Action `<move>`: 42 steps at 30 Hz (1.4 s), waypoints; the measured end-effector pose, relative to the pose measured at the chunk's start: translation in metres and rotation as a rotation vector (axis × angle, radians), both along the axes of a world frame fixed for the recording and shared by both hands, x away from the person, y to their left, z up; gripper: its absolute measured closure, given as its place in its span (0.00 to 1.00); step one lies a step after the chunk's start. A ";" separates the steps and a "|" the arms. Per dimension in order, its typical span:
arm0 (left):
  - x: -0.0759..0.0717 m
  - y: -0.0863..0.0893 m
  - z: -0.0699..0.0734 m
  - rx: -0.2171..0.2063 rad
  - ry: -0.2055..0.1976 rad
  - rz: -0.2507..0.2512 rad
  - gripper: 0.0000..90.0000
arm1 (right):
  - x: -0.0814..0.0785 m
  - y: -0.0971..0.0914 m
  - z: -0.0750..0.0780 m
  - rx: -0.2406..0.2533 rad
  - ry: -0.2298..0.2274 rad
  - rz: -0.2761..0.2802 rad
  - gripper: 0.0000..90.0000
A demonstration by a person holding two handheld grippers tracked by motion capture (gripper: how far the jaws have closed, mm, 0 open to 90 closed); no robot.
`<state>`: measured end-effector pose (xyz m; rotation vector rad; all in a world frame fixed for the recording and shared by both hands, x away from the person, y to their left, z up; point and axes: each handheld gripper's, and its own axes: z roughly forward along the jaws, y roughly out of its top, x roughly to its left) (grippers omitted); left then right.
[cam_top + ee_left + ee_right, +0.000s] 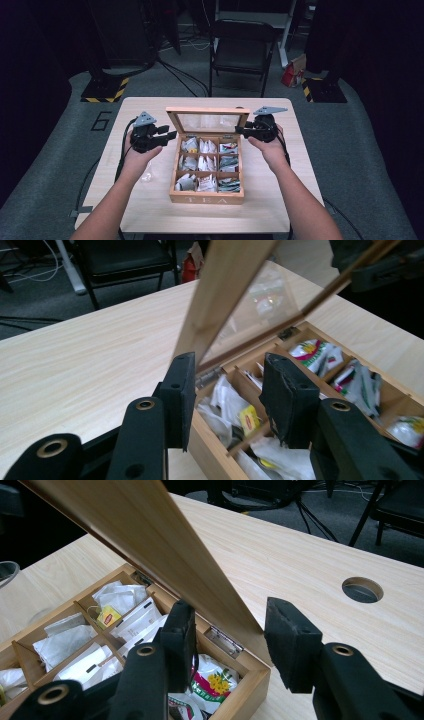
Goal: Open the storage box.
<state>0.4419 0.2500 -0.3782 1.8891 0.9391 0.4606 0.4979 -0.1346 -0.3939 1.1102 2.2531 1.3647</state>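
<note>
The tea box lid is raised upright mid-counter; the left tool and right tool each loosely straddle a lid edge, unclamped.

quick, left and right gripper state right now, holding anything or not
left gripper: open, jaws either side of the lid edge of the tea box, pads not pressing.
right gripper: jaws straddle the lid's other side edge; cannot tell if they grip it.
</note>
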 end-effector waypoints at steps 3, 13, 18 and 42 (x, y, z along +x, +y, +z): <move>-0.011 0.002 0.001 -0.003 -0.002 -0.009 0.64 | 0.001 0.000 0.001 0.004 0.010 -0.007 0.62; -0.026 0.004 -0.002 0.006 0.022 -0.033 0.64 | 0.010 -0.001 0.003 0.007 0.026 -0.009 0.64; -0.027 0.006 -0.006 0.009 0.035 -0.026 0.64 | 0.014 -0.001 0.004 0.000 0.037 -0.012 0.65; -0.043 0.003 -0.019 0.022 0.053 -0.058 0.64 | 0.034 0.004 0.005 0.008 0.048 -0.042 0.69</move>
